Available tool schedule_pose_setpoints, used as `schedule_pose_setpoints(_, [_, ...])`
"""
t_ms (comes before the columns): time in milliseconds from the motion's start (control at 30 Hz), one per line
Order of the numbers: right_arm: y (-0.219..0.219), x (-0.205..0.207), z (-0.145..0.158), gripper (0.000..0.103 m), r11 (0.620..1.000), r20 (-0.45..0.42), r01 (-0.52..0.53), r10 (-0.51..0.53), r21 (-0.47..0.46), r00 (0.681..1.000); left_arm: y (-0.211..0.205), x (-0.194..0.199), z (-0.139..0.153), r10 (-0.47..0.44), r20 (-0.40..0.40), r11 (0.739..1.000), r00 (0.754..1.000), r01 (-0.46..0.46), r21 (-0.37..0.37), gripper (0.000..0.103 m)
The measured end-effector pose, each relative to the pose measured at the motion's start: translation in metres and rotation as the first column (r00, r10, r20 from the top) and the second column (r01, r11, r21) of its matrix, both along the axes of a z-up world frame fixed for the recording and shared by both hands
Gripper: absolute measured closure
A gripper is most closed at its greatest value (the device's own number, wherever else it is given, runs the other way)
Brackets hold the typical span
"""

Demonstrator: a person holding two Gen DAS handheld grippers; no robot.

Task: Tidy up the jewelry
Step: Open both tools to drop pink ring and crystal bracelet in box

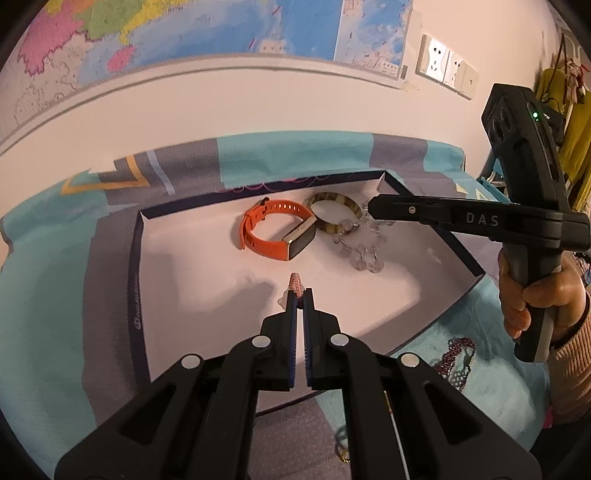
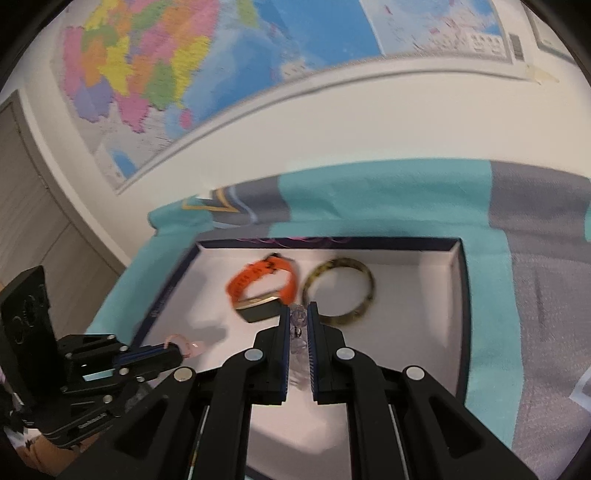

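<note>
A shallow white box [image 1: 207,266] with a dark blue rim lies on the bed. Inside are an orange watch [image 1: 275,230], a tortoiseshell bangle [image 1: 334,212] and a clear bead bracelet [image 1: 360,245]. My left gripper [image 1: 300,293] is shut on a pink bracelet [image 1: 295,282] just above the box floor. My right gripper [image 2: 298,314] is shut on the clear bead bracelet [image 2: 298,334], next to the bangle [image 2: 338,291] and the watch [image 2: 262,288]. The right gripper also shows in the left wrist view [image 1: 371,208], the left gripper in the right wrist view [image 2: 173,349].
A teal and grey blanket [image 1: 48,280] covers the bed. A dark red bead necklace [image 1: 456,356] lies on it right of the box. A small gold piece [image 1: 343,456] lies near the front. A wall with a map [image 1: 207,26] stands behind.
</note>
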State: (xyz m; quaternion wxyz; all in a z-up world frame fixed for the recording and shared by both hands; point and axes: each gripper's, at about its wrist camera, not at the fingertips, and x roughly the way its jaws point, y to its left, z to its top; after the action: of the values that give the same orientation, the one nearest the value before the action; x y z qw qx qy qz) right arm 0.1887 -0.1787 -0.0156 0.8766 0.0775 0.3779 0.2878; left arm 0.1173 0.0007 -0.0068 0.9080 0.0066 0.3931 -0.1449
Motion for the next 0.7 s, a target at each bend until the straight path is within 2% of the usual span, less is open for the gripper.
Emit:
schedule_pose_setpoints(367, [-0.002,0.006,-0.016,0.093,0.997,-0.014,0.043,-0.044,-0.071,0.999,-0.003,0.015,-0.013,0.005,-0.048,1.0,0.999,-0.006,-0.012,0.099])
schedule_pose_setpoints(433, [-0.004,0.006,-0.017,0.09,0.994,-0.014,0.063,-0.064,-0.085,0.998,-0.003,0.017,-0.015,0.013,-0.052,1.0,0.999,-0.014,-0.008,0.094])
schedule_pose_setpoints(567, [-0.011,0.001,-0.014,0.084,0.993,-0.007,0.078,-0.079,-0.085,0.997,-0.002,0.018,-0.016,0.02,-0.055,1.0,0.998,-0.021,-0.011,0.09])
schedule_pose_setpoints(633, [-0.013,-0.004,-0.011,0.078,0.993,0.003,0.08,-0.08,-0.085,0.997,0.0,0.018,-0.015,0.028,-0.053,0.999,0.998,-0.029,-0.015,0.078])
schedule_pose_setpoints(700, [-0.017,-0.013,-0.007,0.075,0.994,0.017,0.076,-0.075,-0.082,0.997,0.003,0.015,-0.013,0.035,-0.046,0.999,0.998,-0.036,-0.024,0.072])
